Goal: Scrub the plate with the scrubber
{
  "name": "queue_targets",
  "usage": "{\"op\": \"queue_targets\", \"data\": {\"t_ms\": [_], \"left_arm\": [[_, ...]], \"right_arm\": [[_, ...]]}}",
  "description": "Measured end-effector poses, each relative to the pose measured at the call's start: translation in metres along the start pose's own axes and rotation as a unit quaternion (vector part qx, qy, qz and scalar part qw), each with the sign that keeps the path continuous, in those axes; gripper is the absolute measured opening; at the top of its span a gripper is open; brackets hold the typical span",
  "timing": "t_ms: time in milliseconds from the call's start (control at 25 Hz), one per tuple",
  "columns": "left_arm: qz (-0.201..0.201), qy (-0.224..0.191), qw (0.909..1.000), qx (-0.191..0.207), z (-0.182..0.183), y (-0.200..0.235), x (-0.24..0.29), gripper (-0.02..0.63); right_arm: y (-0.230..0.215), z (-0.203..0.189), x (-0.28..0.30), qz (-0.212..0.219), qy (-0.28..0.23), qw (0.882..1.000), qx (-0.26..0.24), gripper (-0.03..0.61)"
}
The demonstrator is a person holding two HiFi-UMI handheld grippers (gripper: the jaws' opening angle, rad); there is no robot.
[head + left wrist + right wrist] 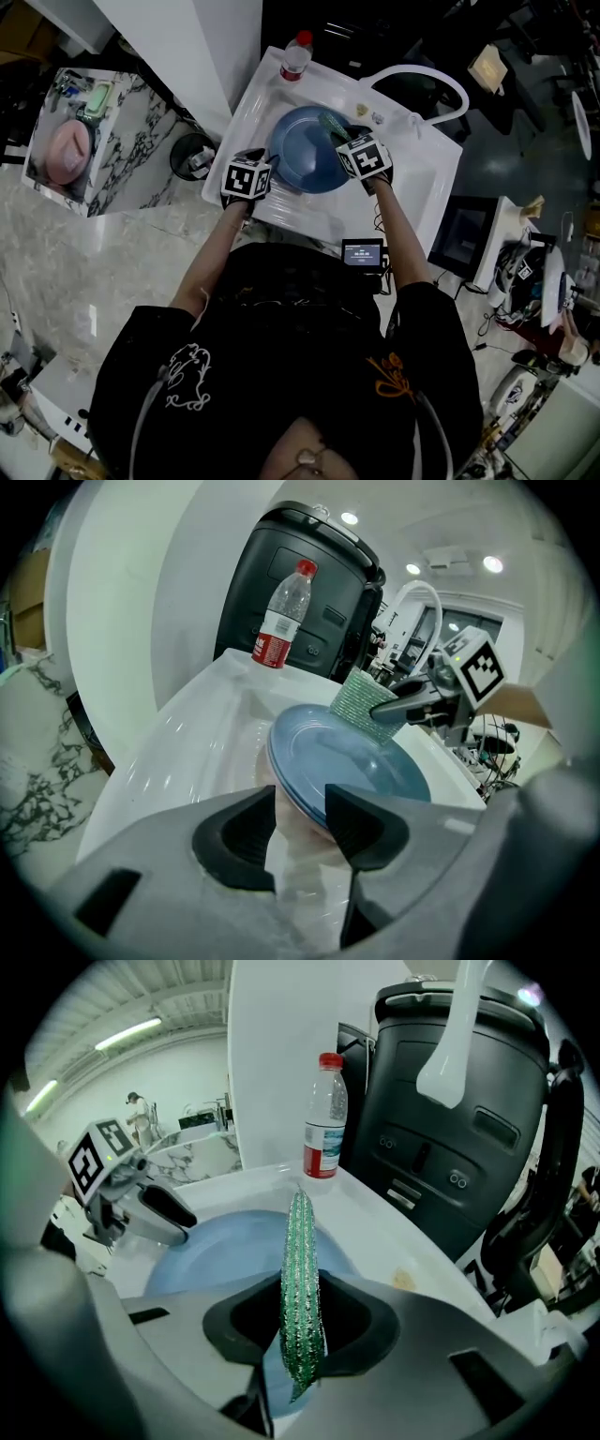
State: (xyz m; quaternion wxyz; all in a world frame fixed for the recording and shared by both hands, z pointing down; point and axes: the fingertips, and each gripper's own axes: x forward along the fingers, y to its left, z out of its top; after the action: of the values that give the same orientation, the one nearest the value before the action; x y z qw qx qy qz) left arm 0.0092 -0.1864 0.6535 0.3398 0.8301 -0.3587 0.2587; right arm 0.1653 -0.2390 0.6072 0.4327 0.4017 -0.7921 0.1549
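While left gripper (300, 819) clamps the left rim of the tilted blue plate (309, 155) in the white sink (251, 105), right gripper (300, 1321) pinches the green scrubber (300, 1269) edge-on, long axis pointing ahead, at the plate's far-right rim. Plate face lies below-left of it. One plate, one scrubber, one bottle (296, 54).

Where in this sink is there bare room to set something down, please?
Bare: the sink floor right of the right gripper, and the rim between bottle and faucet. Crowded: the middle, where the left gripper holds the plate and the scrubber meets it.
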Motion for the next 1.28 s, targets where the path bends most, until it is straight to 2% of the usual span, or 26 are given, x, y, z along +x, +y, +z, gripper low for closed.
{"op": "queue_targets", "data": {"t_ms": [160, 320, 480, 720, 920, 1000, 1160, 1280], "left_arm": [[0.003, -0.001, 1.0000, 0.002, 0.000, 0.000, 0.000, 0.176], [0.005, -0.001, 0.9997, 0.025, 0.002, -0.004, 0.001, 0.176], [0.007, 0.002, 0.9994, 0.034, 0.002, -0.001, 0.000, 0.176], [0.005, 0.001, 0.9997, 0.026, 0.001, -0.001, 0.000, 0.176], [0.013, 0.010, 0.9979, 0.062, 0.002, -0.003, 0.001, 0.176], [0.016, 0.014, 0.9971, 0.073, 0.003, -0.004, 0.001, 0.176], [0.018, 0.014, 0.9974, 0.068, 0.003, -0.003, 0.001, 0.176], [0.019, 0.019, 0.9970, 0.072, 0.004, -0.005, 0.001, 0.176]], "right_arm": [[-0.010, -0.006, 0.019, -0.027, 0.024, 0.999, -0.038, 0.091], [0.004, -0.012, 0.024, -0.025, 0.028, 0.996, -0.075, 0.091], [0.027, -0.010, 0.021, 0.012, 0.020, 0.996, -0.086, 0.091], [0.078, -0.018, 0.003, 0.089, 0.010, 0.993, -0.071, 0.091], [0.119, -0.025, -0.008, 0.146, 0.004, 0.988, -0.055, 0.091], [0.128, -0.024, -0.009, 0.154, 0.003, 0.986, -0.060, 0.091], [0.136, -0.021, -0.008, 0.154, 0.001, 0.986, -0.060, 0.091], [0.133, -0.016, -0.009, 0.136, -0.011, 0.989, -0.049, 0.091]]}}
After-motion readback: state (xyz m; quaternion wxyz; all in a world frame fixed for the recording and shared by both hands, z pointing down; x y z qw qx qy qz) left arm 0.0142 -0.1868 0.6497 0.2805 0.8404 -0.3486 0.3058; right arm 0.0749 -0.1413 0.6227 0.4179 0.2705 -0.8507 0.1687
